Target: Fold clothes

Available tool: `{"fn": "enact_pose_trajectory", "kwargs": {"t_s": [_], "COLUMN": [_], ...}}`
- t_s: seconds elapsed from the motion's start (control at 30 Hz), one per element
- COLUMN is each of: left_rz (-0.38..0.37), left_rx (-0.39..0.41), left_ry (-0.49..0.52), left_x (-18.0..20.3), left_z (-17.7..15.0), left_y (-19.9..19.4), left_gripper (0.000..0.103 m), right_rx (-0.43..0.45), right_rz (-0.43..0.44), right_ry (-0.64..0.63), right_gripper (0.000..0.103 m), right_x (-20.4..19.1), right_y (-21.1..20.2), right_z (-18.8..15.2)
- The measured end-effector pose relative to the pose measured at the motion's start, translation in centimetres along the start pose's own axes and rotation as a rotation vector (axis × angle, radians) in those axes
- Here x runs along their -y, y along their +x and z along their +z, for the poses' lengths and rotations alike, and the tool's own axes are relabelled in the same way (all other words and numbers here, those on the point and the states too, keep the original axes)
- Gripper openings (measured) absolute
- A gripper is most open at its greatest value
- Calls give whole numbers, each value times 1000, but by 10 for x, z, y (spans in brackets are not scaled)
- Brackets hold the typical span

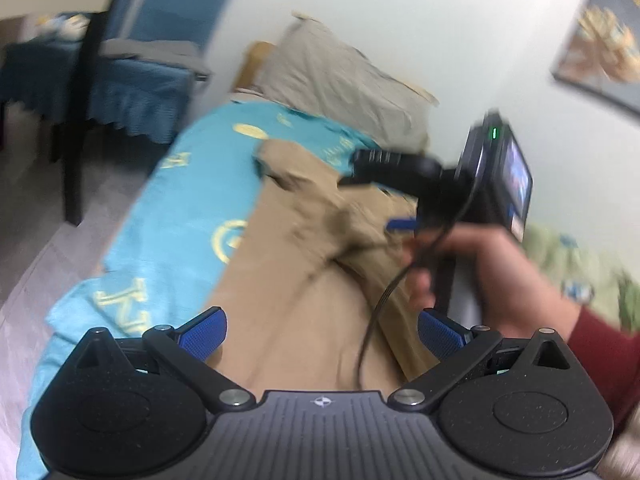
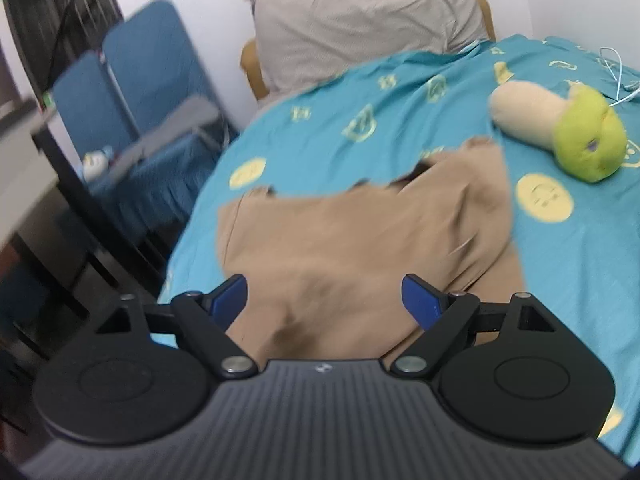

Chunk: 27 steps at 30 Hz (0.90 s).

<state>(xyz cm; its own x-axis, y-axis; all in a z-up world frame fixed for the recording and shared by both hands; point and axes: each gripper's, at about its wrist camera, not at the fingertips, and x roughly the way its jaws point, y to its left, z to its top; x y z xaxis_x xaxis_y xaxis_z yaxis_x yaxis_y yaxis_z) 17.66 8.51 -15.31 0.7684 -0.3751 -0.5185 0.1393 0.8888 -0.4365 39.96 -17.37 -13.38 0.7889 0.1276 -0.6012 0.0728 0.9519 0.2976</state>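
- Your left gripper has its blue pads spread wide with nothing between them, hanging above the tan garment.
- Your right gripper is likewise spread apart and empty, poised over the near edge of the same tan cloth.
- In the left wrist view, your right hand grips the other tool's handle over the garment's right side; the picture is blurred there.
- The tan garment lies rumpled on the teal bedspread, its far edge uneven.
- A green and beige plush toy rests on the bedspread, just right of the garment.
- A grey pillow leans at the head of the bed; a blue chair stands to the left.
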Motion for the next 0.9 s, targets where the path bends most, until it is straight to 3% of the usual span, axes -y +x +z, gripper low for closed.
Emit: {"fn": "enact_pose_trajectory", "kwargs": {"t_s": [0.07, 0.13, 0.17, 0.2, 0.37, 0.47, 0.67, 0.73, 0.8, 0.83, 0.9], "left_rz": [27, 38, 37, 36, 31, 32, 68, 86, 101, 107, 111], "left_rx": [31, 48, 46, 43, 45, 27, -18, -33, -37, -38, -36], "left_ry": [9, 24, 24, 21, 21, 45, 131, 150, 173, 186, 227], "left_x": [-1, -1, -1, -2, -3, 0, 12, 16, 21, 24, 31], "left_z": [3, 4, 3, 3, 5, 1, -9, -12, -15, -16, -20], "left_y": [-4, -6, -5, -5, -7, -3, 10, 13, 12, 11, 4], "left_gripper": [103, 103, 103, 103, 103, 103, 103, 103, 103, 103, 103], "right_rx": [10, 13, 13, 12, 107, 67, -14, -35, -27, -10, 14], "right_rz": [-54, -119, -144, -170, -241, -249, -89, -46, -5, 9, 37], "right_ry": [-63, -87, -83, -78, 22, 115, 236, 215, 199, 192, 176], "right_gripper": [84, 45, 13, 7, 7, 8, 14, 32, 83, 90, 90], "right_x": [-18, -22, -20, -19, 15, 46, 75, 72, 66, 62, 54], "right_y": [10, 16, 18, 20, -12, -12, -24, -47, -80, -99, -139], "right_z": [-8, -10, -10, -10, -13, -24, -32, -28, -28, -30, -34]}}
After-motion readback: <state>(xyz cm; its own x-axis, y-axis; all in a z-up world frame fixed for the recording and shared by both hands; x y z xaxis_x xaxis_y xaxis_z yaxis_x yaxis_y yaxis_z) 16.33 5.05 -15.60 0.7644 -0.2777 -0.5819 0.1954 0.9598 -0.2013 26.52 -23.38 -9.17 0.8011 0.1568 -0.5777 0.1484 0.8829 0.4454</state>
